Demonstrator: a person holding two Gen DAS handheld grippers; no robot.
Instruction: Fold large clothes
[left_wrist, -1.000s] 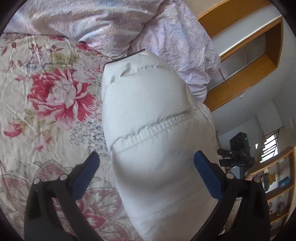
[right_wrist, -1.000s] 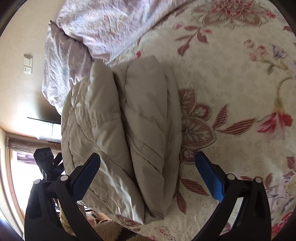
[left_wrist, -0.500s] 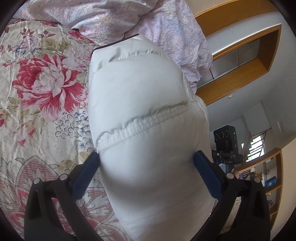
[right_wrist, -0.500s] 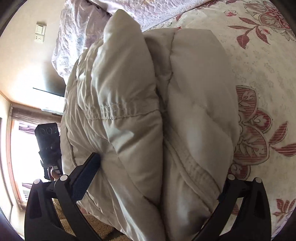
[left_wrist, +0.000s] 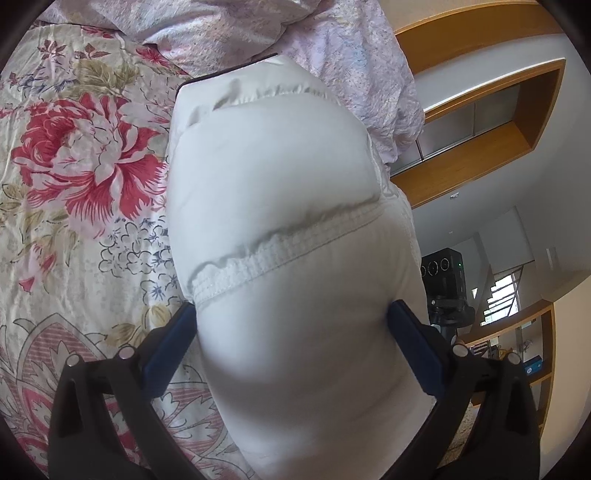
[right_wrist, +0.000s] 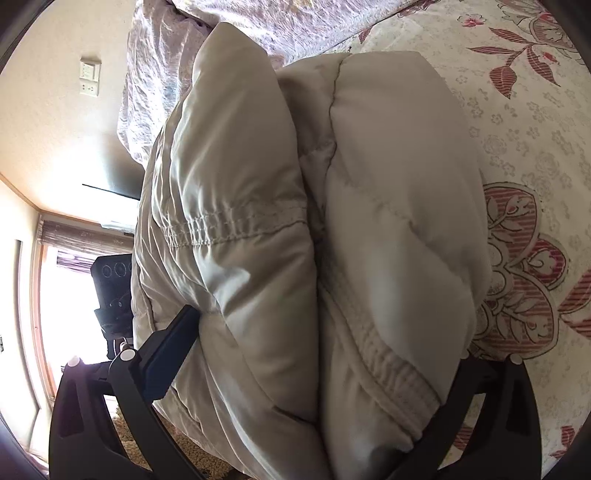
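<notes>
A folded cream puffer jacket (left_wrist: 280, 206) lies as a thick bundle on the floral bedsheet (left_wrist: 74, 184). My left gripper (left_wrist: 291, 332) stands wide with both blue pads against the bundle's sides at one end. The jacket (right_wrist: 288, 221) fills the right wrist view, folded in two thick layers. My right gripper (right_wrist: 317, 354) straddles that end; its left blue pad (right_wrist: 170, 354) presses the jacket's side and its right pad is hidden under the fabric.
A crumpled lilac quilt (left_wrist: 295, 40) lies just beyond the jacket. A black camera on a tripod (left_wrist: 445, 284) stands off the bed's edge. Wooden shelves (left_wrist: 480, 122) and a wall switch (right_wrist: 89, 78) are further off.
Both grippers have moved forward onto the jacket's ends, so the bundle now fills the gap between each pair of pads. The jaw width looks unchanged.
</notes>
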